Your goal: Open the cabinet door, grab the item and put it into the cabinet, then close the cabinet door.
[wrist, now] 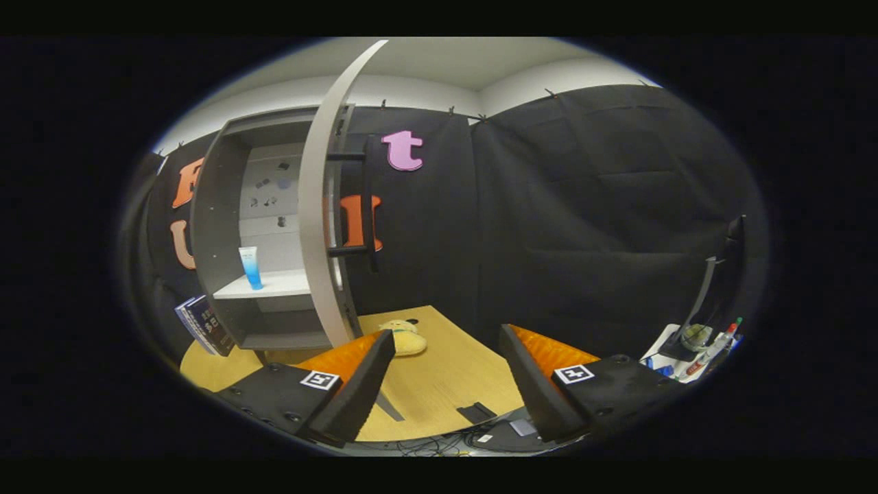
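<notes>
Gripper view: gripper [446, 384] fingers spread wide, nothing between them, hanging above the light wooden table [439, 391]. Grey open-front cabinet [226, 226] stands at the table's far left, its pale curved door [322, 206] swung open edge-on with a dark bar handle [369, 206]. White-and-blue tube [250, 267] upright on the white middle shelf [274, 283] inside. Yellow plush toy [405, 337] lies on the table just ahead of the left finger, near the door's foot. Dark blue books [204, 324] lean against the cabinet's left side.
</notes>
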### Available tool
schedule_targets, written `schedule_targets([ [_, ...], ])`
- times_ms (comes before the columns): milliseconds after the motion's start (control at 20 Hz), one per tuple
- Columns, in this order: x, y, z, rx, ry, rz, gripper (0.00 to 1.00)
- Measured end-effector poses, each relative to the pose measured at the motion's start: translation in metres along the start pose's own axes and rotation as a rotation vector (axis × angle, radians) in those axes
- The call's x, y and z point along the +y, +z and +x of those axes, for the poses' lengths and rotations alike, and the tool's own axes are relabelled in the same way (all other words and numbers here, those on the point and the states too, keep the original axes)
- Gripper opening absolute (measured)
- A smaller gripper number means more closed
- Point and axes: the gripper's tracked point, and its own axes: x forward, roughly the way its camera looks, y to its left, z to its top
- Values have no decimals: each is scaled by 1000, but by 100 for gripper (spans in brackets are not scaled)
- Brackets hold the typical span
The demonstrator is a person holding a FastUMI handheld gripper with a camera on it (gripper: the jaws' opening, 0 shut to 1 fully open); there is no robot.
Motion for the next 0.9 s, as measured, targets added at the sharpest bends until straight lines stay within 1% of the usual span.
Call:
schedule_targets([
  [200,5,-3,7,3,39,11,98],
  [450,10,-3,7,-2,56,11,97],
  [600,17,-3,4,-4,52,9,97],
  [750,31,-6,-4,-5,53,15,96],
  [900,57,-10,-15,-7,102,22,97],
])
